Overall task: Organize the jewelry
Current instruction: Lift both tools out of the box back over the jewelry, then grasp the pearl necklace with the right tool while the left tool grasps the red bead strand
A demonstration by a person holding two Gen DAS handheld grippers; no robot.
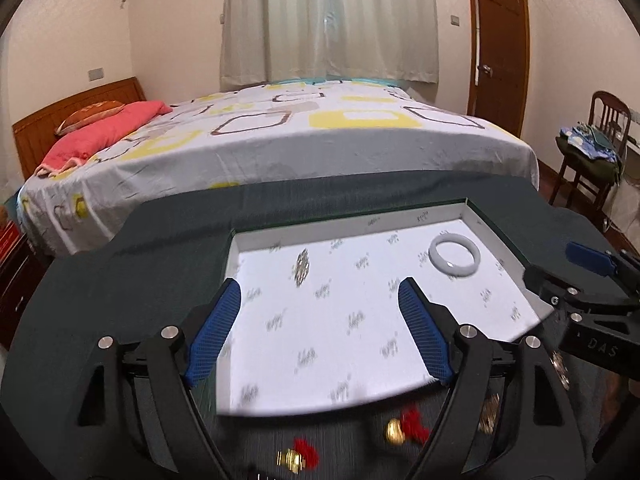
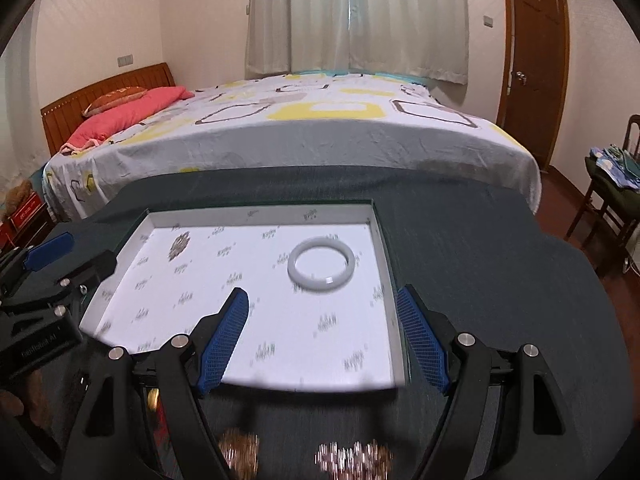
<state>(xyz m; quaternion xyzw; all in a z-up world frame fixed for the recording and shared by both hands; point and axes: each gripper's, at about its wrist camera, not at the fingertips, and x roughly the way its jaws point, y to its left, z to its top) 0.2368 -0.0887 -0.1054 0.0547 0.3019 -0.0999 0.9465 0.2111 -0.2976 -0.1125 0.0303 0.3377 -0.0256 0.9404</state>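
Nearest the left wrist camera, two small gold pieces with red tassels (image 1: 404,432) are lying blurred on the dark worktop (image 1: 120,280), at about six o'clock from the tray. Nearest the right wrist camera, a blurred cluster of sparkly pinkish jewelry (image 2: 352,458) is sitting on the same cloth, beside a rounder glittery piece (image 2: 240,454).

Just beyond, the left hand-held gripper (image 1: 316,330) is hovering with its blue pads spread wide and nothing between them. The right hand-held gripper (image 2: 320,338) is likewise standing wide apart, gripping nothing, its right pad reaching over the tray's right wall.

Past the fingers, a shallow white tray (image 2: 384,240) with a small grey printed pattern is resting on the worktop. Inside it, a pale white bangle (image 2: 321,264) is lying flat toward the two o'clock corner, and a small glittery brooch-like ornament (image 2: 179,245) is lying toward the ten o'clock corner, well apart from the bangle.

Farther off, a bed (image 1: 280,136) with a grey, white and yellow patterned sheet is filling the middle distance, a pink blanket (image 1: 100,132) bunched by its wooden headboard. White curtains (image 1: 328,20) are hanging behind it, a brown door (image 1: 500,40) is standing at two o'clock, and a wooden chair (image 1: 592,152) piled with clothes is at three o'clock.
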